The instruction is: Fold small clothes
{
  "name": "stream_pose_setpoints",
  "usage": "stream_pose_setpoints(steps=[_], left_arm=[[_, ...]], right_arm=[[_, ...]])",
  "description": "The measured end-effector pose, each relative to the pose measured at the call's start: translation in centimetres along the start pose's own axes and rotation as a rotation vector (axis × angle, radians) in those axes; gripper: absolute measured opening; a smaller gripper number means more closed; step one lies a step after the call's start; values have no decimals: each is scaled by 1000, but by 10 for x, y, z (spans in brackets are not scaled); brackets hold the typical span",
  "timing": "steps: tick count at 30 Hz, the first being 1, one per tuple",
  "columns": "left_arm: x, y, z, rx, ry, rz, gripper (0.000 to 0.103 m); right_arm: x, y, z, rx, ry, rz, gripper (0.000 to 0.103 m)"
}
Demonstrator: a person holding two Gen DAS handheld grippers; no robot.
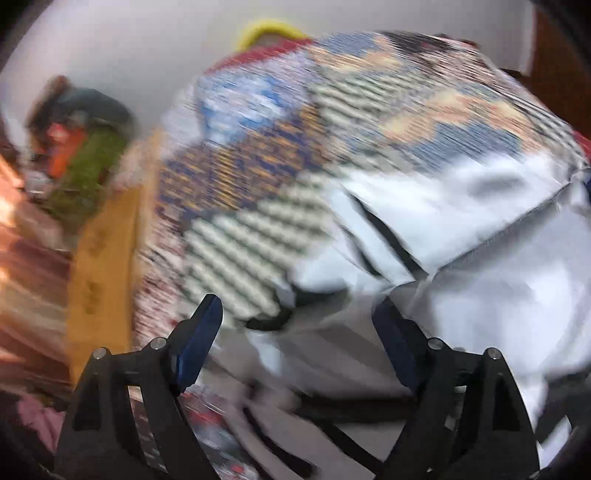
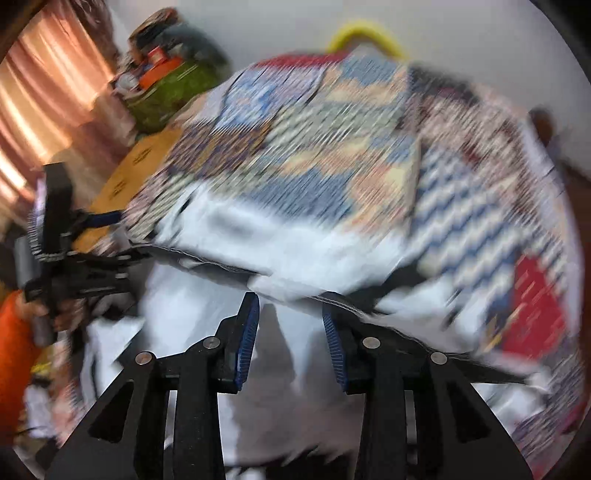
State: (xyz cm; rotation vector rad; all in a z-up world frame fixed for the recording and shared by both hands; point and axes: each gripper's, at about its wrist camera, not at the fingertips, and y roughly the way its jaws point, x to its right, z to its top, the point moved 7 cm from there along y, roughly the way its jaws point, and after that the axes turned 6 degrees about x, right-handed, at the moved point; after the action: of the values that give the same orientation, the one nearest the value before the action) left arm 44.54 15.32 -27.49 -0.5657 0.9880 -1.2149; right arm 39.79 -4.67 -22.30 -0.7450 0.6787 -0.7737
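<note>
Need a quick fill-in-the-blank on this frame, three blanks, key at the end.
1. The garment under both grippers is mostly ____ in colour.
2. It lies on a bedcover with a ____ pattern.
3. The looped handle at the far edge of the bed is ____.

Missing words: white; patchwork; yellow

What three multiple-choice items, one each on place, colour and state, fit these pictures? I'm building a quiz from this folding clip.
1. Where does the white garment lie?
A on the patchwork quilt
B inside a box
C on bare floor

2. What colour are the finger pads?
A red
B blue
C green

3. How do the left gripper jaws stand?
A shut on cloth
B shut on nothing
C wide apart

Key:
A, the cloth spreads over the quilt.
B, both wrist views show blue pads.
C, a clear gap shows between the fingers.
</note>
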Motion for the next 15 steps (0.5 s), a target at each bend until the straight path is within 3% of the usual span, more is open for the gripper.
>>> stream_pose_setpoints(steps=[2, 6, 9, 15], left_arm=[[-24, 5, 12, 2, -65, 66, 83], [-68, -3, 16, 20, -234, 0, 83], [-79, -16, 0, 8, -273, -54, 83], [-81, -39, -52, -23, -289, -84, 83]], right_arm=[[14, -11, 13, 77, 50, -54, 32], [20, -43, 11, 158, 76, -16, 33], [14, -58, 4, 173, 44, -7, 45], [-22, -64, -19, 98, 9, 94, 46]])
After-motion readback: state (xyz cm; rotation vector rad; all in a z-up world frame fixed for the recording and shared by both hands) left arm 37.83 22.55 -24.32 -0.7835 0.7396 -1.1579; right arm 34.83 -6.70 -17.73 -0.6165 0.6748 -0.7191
